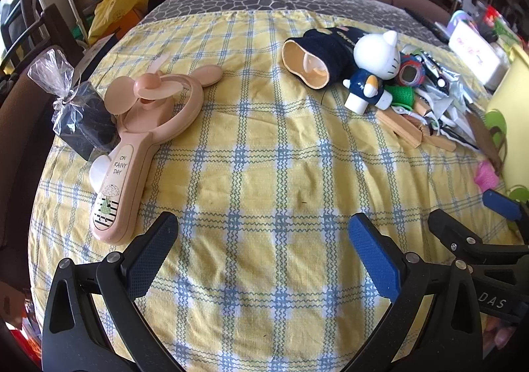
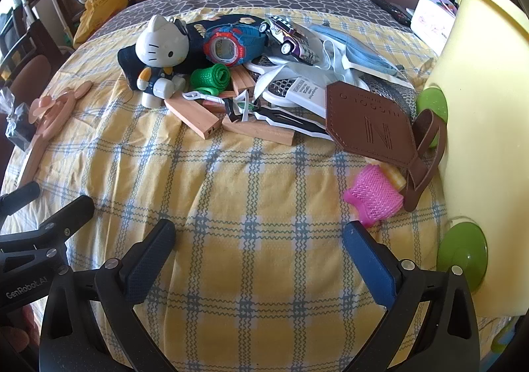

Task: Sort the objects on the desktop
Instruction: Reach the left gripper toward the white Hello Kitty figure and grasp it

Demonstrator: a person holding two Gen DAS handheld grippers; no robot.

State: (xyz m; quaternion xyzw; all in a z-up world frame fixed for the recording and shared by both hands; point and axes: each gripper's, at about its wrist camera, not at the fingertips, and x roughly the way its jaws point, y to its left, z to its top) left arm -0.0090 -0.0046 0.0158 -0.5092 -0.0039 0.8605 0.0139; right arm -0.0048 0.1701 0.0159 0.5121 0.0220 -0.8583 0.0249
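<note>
A pile of small objects lies on the yellow plaid cloth point(image 2: 251, 180): a white cat figurine point(image 2: 158, 58), a blue watch point(image 2: 228, 48), a toy car point(image 2: 287, 35), wooden blocks point(image 2: 195, 114), a brown leather tag point(image 2: 367, 121) and a pink mesh pouch point(image 2: 373, 195). A pink hand fan point(image 1: 142, 140) and a wrapped black block point(image 1: 82, 124) lie at the left. My left gripper point(image 1: 261, 240) is open and empty over bare cloth. My right gripper point(image 2: 258, 240) is open and empty in front of the pile. The right gripper also shows in the left wrist view point(image 1: 469, 216).
A pale yellow bin point(image 2: 489, 140) with green suction feet stands at the right, close to the pouch and the tag. A dark slipper point(image 1: 317, 58) lies behind the figurine. A sofa, chairs and clutter ring the table beyond its far and left edges.
</note>
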